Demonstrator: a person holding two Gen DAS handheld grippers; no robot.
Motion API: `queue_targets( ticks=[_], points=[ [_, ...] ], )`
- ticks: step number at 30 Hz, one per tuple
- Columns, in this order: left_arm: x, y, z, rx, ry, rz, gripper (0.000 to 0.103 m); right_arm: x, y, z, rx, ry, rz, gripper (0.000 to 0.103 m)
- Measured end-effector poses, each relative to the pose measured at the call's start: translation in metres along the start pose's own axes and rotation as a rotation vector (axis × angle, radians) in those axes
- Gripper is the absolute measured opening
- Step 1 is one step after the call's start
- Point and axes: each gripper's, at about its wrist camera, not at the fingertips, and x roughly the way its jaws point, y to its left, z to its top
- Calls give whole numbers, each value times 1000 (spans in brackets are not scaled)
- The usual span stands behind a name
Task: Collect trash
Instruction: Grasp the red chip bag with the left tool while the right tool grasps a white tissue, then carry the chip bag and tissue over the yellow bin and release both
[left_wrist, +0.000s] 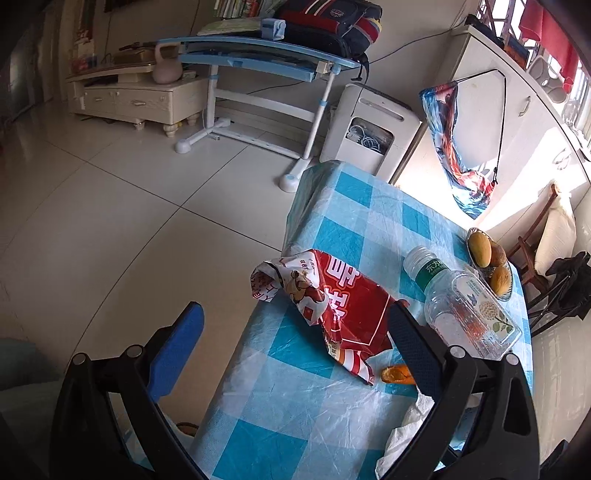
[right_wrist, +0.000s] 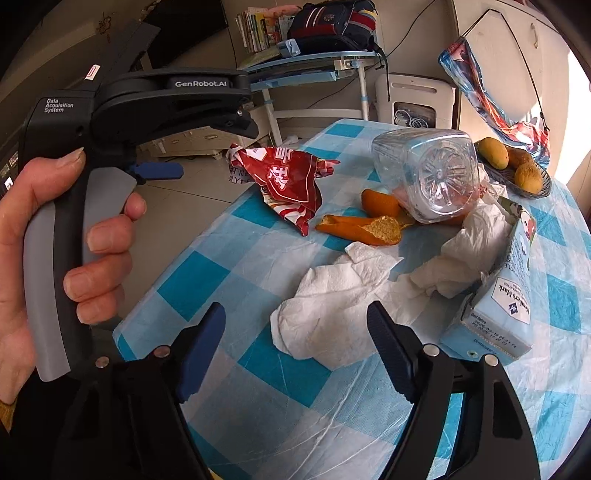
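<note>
Crumpled white tissue (right_wrist: 332, 295) lies on the checked worktop (right_wrist: 207, 280) straight ahead of the right tongs (right_wrist: 295, 339), which stand spread with nothing between them; the rest of the trash sits beyond it: orange peel (right_wrist: 362, 225), a red snack wrapper (right_wrist: 291, 177), a toppled clear bottle (right_wrist: 424, 173) and a torn blue carton (right_wrist: 498, 306) just beside the tissue. The left tongs (left_wrist: 295, 339) are also spread and empty, hovering at the worktop's edge near the wrapper (left_wrist: 340, 302). A shallow pinch may catch only a loose fold of tissue, which could tear or slip free, and it seems to run under the carton, though that overlap is hard to read. The bottle could roll if nudged toward the fruit dish (right_wrist: 517, 181), and the wrapper, lying near the edge, might slide onto the floor.
</note>
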Motion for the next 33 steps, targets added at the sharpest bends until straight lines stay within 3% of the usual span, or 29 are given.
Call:
queue_targets(
  ticks=[5, 8, 10, 11, 15, 16, 21, 33],
  points=[
    [24, -7, 11, 72, 16, 65, 94, 18, -3, 6, 1, 62, -31, 66],
    [37, -10, 12, 100, 48, 62, 72, 20, -5, 5, -5, 61, -30, 63],
    [45, -11, 10, 111, 77, 51, 43, 20, -4, 5, -14, 59, -38, 56],
    [47, -12, 8, 115, 90, 44, 36, 20, -5, 4, -17, 57, -42, 54],
    [41, -12, 4, 115, 81, -5, 19, 16, -12, 2, 0, 40, -38, 26],
    [39, -11, 2, 114, 78, -14, 17, 15, -14, 0, 4, 37, -35, 20],
    [17, -5, -6, 92, 56, -67, 13, 2, -9, -3, -1, -5, -19, 11],
    [-64, 6, -45, 69, -30, -152, 12, -48, 3, -20, -13, -53, 94, 10]
  ],
)
